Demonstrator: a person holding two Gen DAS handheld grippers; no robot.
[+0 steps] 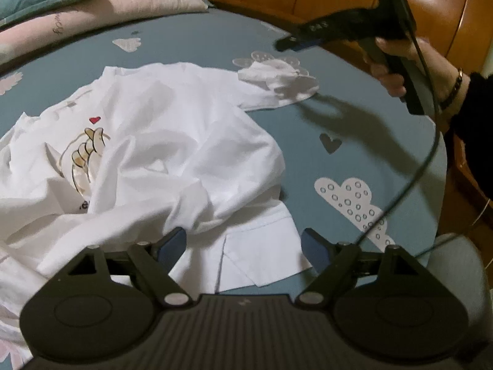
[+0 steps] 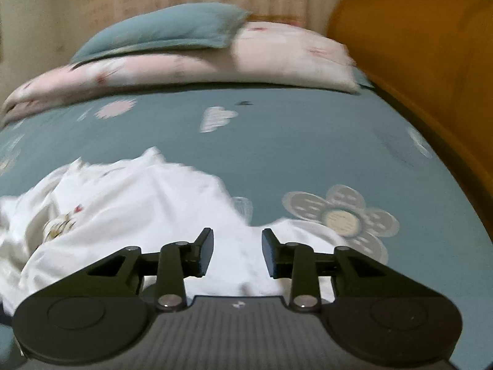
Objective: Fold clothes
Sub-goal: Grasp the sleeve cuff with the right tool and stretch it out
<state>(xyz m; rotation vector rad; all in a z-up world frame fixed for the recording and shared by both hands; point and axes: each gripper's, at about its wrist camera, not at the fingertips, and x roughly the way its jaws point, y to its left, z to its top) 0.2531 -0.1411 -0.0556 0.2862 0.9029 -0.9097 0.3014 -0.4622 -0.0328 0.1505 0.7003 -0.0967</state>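
A white T-shirt (image 1: 160,141) with a finger-heart print (image 1: 87,151) lies crumpled on the blue patterned bedsheet (image 1: 339,129). One sleeve (image 1: 277,77) stretches toward the far right. My left gripper (image 1: 243,243) is open just above the shirt's near edge, with white cloth lying under and between its wide-spread fingers. A hand (image 1: 388,71) holds my right gripper (image 1: 286,43) in the air beyond that sleeve. In the right wrist view the right gripper (image 2: 237,252) is open with nothing pinched, hovering over the shirt (image 2: 138,197), which is blurred.
A blue pillow (image 2: 163,30) and a pink flowered pillow (image 2: 277,52) sit at the head of the bed. Wooden panelling (image 2: 416,46) borders the bed's right side. A black cable (image 1: 428,154) hangs from the right gripper. Bare sheet (image 2: 292,141) lies beyond the shirt.
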